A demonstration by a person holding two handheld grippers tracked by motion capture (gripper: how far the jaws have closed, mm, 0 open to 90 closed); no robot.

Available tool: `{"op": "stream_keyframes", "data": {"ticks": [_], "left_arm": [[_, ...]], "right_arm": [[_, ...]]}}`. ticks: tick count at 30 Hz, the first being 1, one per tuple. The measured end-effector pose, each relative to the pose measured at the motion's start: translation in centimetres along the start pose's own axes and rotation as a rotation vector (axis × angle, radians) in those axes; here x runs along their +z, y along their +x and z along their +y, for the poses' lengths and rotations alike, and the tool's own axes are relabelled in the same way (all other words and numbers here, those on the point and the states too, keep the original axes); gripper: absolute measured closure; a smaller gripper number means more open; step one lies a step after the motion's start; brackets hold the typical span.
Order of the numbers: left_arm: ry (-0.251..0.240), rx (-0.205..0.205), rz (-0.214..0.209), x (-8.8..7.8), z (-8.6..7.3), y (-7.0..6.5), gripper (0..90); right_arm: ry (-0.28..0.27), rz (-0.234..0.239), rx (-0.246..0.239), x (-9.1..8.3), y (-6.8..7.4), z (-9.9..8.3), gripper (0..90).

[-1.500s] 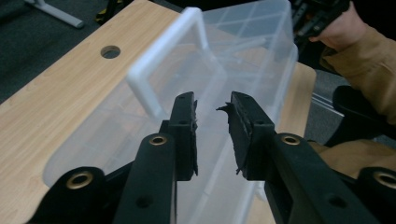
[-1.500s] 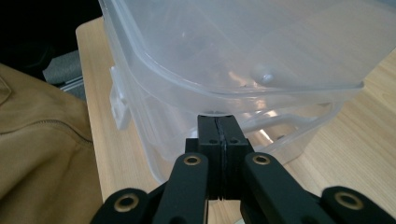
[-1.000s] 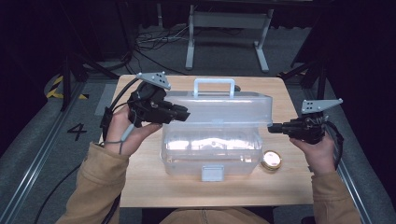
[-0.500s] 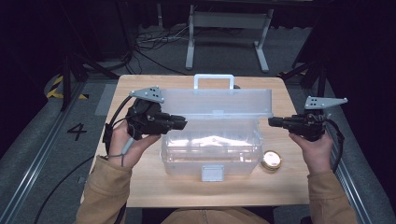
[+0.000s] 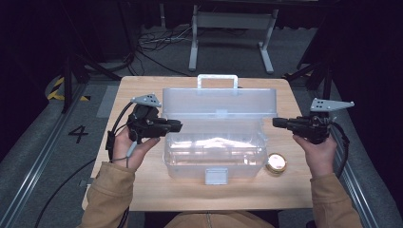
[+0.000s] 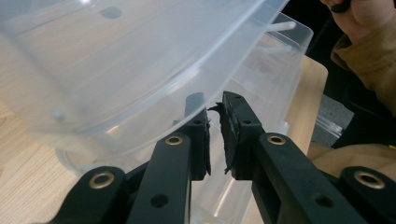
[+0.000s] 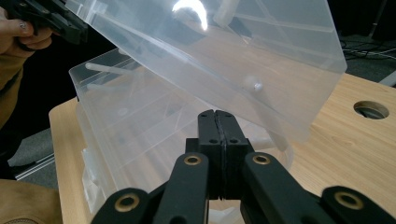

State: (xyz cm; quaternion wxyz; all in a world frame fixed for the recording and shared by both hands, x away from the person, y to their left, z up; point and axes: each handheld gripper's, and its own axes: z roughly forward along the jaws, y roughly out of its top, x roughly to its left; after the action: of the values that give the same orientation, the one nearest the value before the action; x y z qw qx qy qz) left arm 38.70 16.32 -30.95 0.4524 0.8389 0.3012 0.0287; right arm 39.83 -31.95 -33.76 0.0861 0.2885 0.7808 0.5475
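Beside raised lid point(image 5: 218, 102) — left gripper point(image 5: 177, 125), lower now

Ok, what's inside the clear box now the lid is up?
The clear box looks empty: light wood shows through its walls and glare covers part of the floor. The raised lid hides nothing inside.

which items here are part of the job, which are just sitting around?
In play:
- clear plastic box
- its lid, raised
- left tongs at the box's left end
- right tongs off its right end

Lying about:
- small round gold tin on the table
- metal stand, cables on the floor
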Motion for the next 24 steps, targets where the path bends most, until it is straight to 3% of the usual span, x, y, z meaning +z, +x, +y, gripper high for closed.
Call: {"op": "stream_keyframes", "data": {"ticks": [11,24], "left_arm": [[-0.037,-0.015,0.045,-0.3,-0.9,1.0,84.7],[-0.065,-0.024,0.067,-0.8,-1.3,1.6,89.2]], "right_arm": [[-0.001,-0.006,-0.008,0.1,0.2,-0.1,90.0],[0.001,0.01,-0.01,0.2,0.3,-0.2,90.0]]}}
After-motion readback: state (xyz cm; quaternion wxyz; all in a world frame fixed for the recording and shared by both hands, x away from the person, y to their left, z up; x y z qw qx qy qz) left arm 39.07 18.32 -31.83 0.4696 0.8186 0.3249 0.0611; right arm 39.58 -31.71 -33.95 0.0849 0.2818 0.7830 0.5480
